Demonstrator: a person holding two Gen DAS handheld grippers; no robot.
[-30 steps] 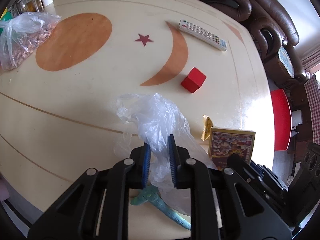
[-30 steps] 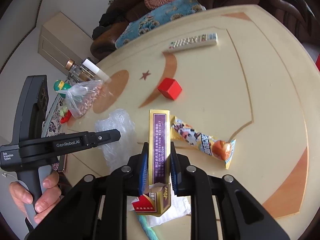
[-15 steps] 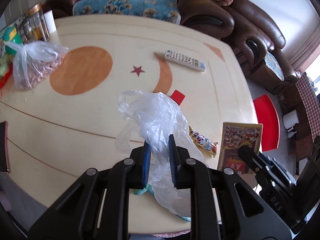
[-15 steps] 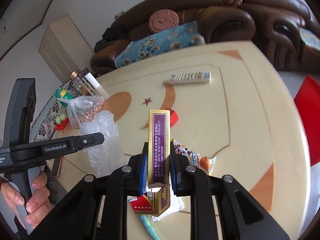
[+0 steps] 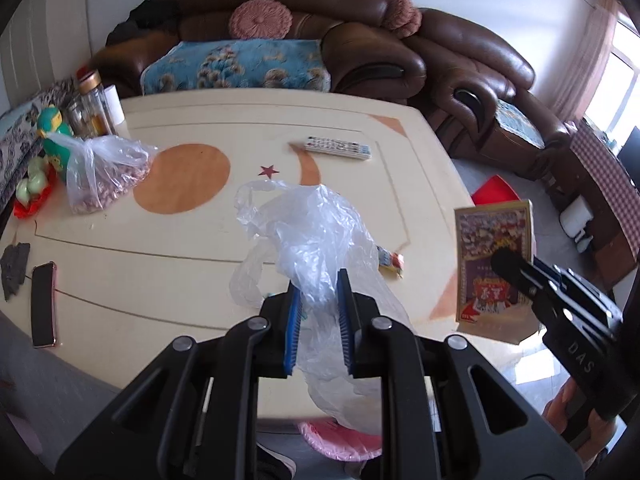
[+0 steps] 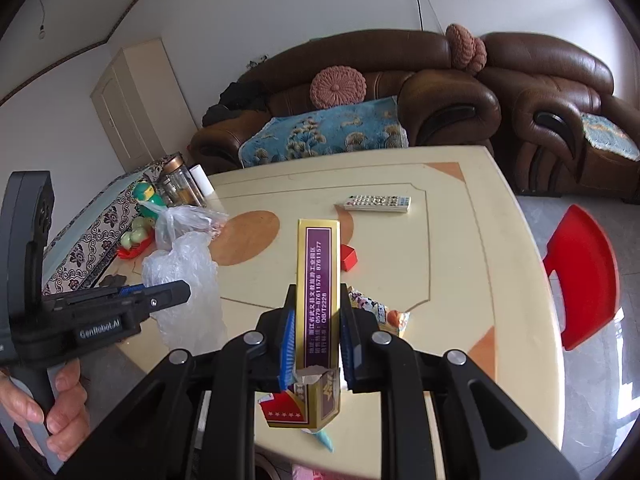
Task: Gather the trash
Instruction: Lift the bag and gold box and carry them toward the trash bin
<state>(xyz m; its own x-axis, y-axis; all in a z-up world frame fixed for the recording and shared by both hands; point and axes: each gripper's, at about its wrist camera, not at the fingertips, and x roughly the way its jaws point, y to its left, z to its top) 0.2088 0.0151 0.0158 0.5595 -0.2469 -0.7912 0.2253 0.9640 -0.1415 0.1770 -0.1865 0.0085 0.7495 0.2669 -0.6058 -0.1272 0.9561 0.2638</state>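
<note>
A crumpled clear plastic bag (image 5: 316,240) is pinched between the blue-padded fingers (image 5: 293,316) of the left gripper (image 5: 318,316) and is held clear of the worktop (image 5: 200,240), its loose body hanging partly below the near edge; a thin film can only be carried by a tight pinch on a bunched fold, which is judged to be why the fingers are drawn nearly together. A gold and purple cardboard box (image 6: 318,280), torn open at its near end, is clamped by its 2 narrow sides in the right gripper (image 6: 316,336), also off the worktop; the flat sides give the pads a firm seat. Both pieces of trash are thus held at once, 1 in each gripper, presumably so that 1 trip to a bin will serve, though no bin can be made out. A printed snack wrapper (image 6: 380,312) is left lying on the worktop just beyond the box, with a red block (image 6: 349,258) beside it. Farther off, a remote control (image 6: 378,203), a tied bag of nuts (image 5: 104,176), glass jars (image 5: 90,108) and a phone (image 5: 42,304) are set apart and are judged to be no trash.
</note>
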